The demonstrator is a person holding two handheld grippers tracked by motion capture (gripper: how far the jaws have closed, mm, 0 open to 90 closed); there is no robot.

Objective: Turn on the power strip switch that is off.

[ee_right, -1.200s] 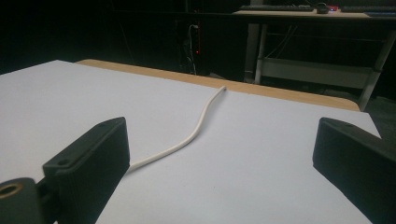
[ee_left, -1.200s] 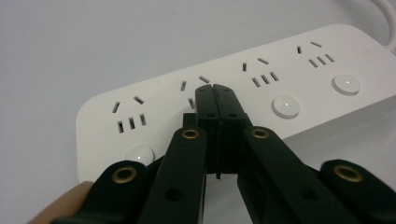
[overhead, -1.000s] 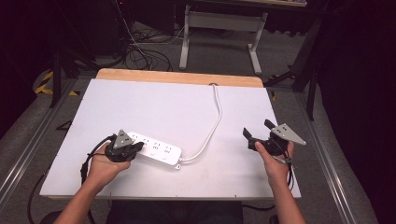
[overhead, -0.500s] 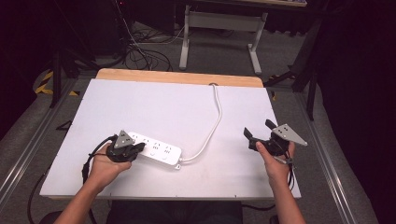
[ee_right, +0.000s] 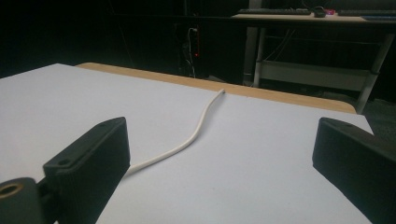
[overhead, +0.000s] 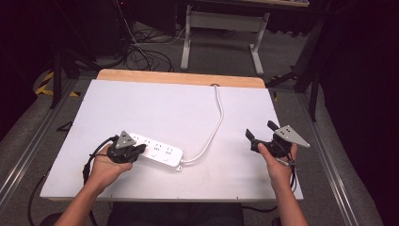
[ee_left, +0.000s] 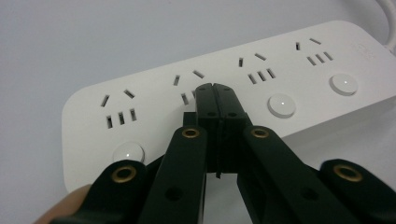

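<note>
Your left gripper [ee_left: 215, 88] shows matt black plastic jaws set with small brass-coloured metal rivets. The power strip [ee_left: 243, 88] beneath them is smooth white plastic with a faint sheen, its round buttons glossier. Its cord [ee_right: 187, 140] looks like smooth white rubbery plastic. The table [overhead: 188, 101] has a matt white, even top; its far edge strip [overhead: 179, 77] looks like bare light wood.

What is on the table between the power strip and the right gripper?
Between the power strip and the right gripper, only the strip's white cord crosses the table; otherwise bare, seen in the high view.
</note>
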